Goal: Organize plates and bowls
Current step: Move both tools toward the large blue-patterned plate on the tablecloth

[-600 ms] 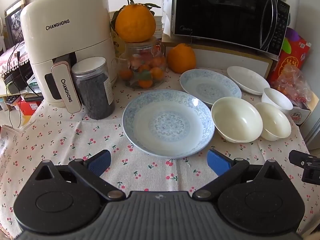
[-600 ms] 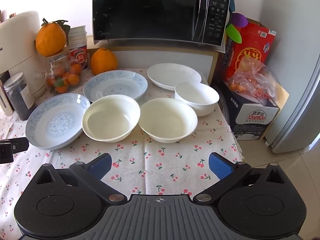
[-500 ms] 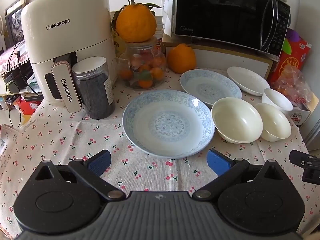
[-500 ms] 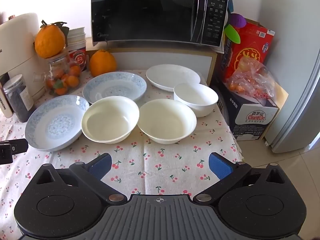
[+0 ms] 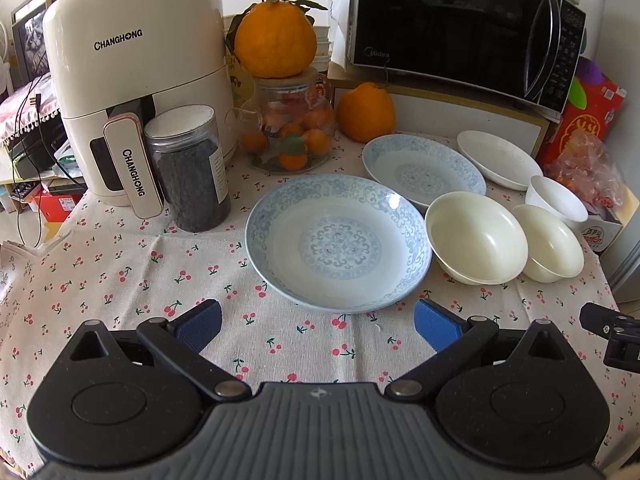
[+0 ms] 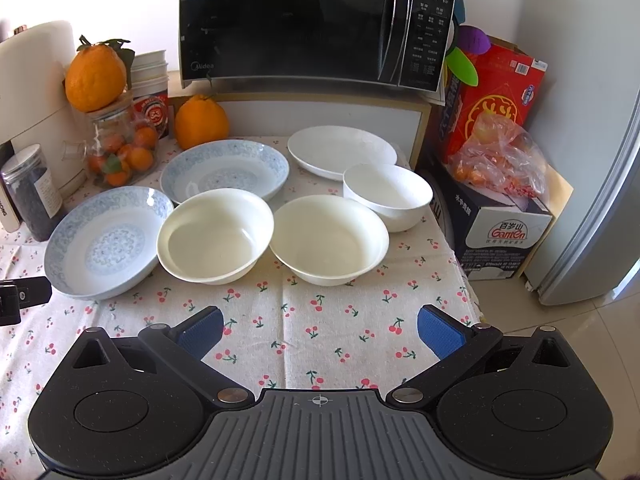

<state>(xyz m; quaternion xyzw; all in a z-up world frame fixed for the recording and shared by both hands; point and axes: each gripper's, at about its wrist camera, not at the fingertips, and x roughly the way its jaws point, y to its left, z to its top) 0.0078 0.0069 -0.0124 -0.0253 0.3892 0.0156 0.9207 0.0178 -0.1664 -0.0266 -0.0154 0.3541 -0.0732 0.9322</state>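
Cherry-print surface [image 6: 320,320] below microwave [image 6: 300,20]: plates, bowls clustered before it; jars [image 5: 192,172] left; both claws [image 5: 318,324] [image 6: 320,330] spread, empty.

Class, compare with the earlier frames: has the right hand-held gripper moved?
Yes. The right hand-held gripper has shifted slightly left and back: the microwave now sits slightly further left and lower in its own view.

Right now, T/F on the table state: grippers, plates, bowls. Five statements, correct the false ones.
1. The left gripper is open and empty. True.
2. The right gripper holds a bowl. False: open, empty.
3. Two blue-patterned plates are stacked. False: side by side on the cherry-print tablecloth.
4. Three bowls sit upright. True.
5. The white plate is inside the microwave. False: on the table.
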